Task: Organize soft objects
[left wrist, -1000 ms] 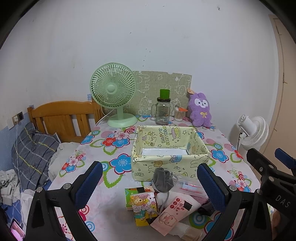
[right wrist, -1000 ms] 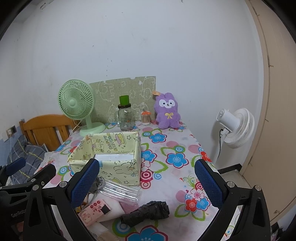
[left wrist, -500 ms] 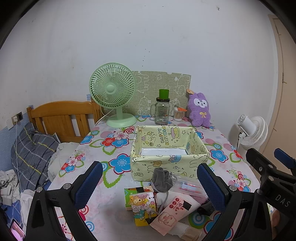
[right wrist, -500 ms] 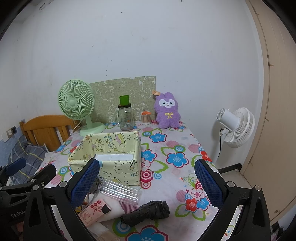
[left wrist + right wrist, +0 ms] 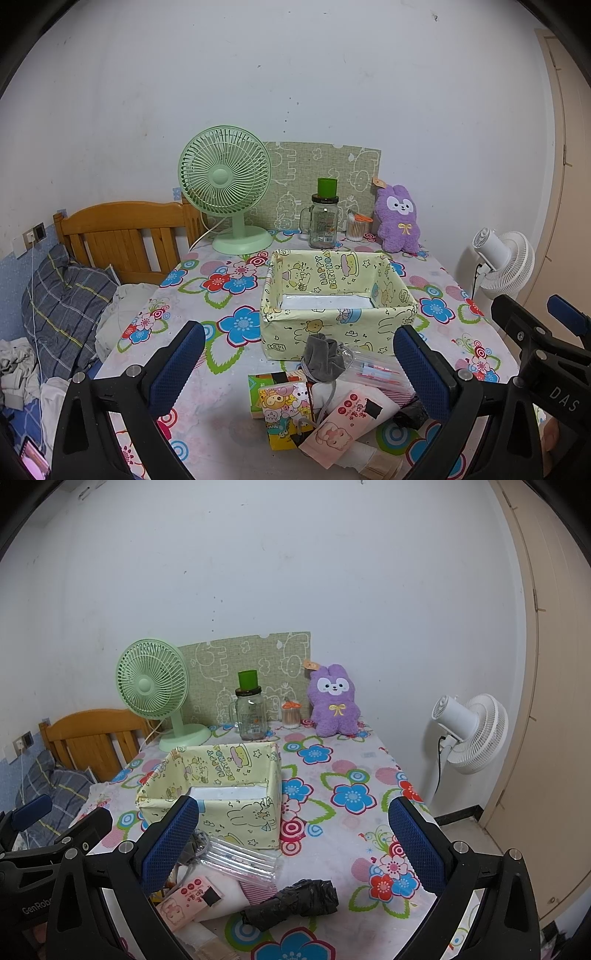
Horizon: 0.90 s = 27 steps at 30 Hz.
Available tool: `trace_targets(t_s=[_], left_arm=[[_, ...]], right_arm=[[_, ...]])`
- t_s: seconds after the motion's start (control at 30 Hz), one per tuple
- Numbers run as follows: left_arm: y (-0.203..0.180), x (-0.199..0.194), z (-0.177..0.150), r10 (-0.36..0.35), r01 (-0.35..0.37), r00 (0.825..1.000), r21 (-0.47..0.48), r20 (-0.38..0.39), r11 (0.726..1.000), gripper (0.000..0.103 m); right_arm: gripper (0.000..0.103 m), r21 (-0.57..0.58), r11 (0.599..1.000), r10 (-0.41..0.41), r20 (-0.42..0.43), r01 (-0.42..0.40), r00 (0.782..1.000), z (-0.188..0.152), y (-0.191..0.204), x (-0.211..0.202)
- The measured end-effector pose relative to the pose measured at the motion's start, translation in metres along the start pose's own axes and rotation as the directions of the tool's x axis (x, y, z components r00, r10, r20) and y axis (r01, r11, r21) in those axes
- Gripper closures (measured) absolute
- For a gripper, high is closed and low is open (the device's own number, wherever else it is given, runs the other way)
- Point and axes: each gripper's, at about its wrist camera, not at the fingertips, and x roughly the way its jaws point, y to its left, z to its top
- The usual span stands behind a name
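Hovering low in frame, the left hand-held gripper [image 5: 297, 363] and right hand-held gripper [image 5: 293, 840] are both spread wide, gripping nothing. A yellow box [image 5: 338, 325] sits mid-counter [image 5: 354, 771], soft clutter [image 5: 323, 391] crowding the near edge; flowered cloth lies bare toward the right edge.

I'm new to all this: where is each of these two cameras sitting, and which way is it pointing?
Left wrist view: rides on the left tool, looking forward over the table at the yellow box; its own two blue-padded fingers frame the shot, wide apart, and the right tool shows at the right edge.
Right wrist view: rides on the right tool, facing the same table from further right; its open fingers show, with the left tool at the left edge.
Both share: box, green fan, purple plush bunny, black bundle.
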Motion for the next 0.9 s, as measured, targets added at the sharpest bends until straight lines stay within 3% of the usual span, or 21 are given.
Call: trace_targets(t_s=[0.9], left_arm=[[-0.0016,-0.002,0.0008,-0.001,0.001,1.0,0.004,0.004,1.0,0.001]], right_arm=[[0.0,0.006,1.0,0.007,0.0,-0.007,1.0,-0.0001,0.0017,-0.0028]])
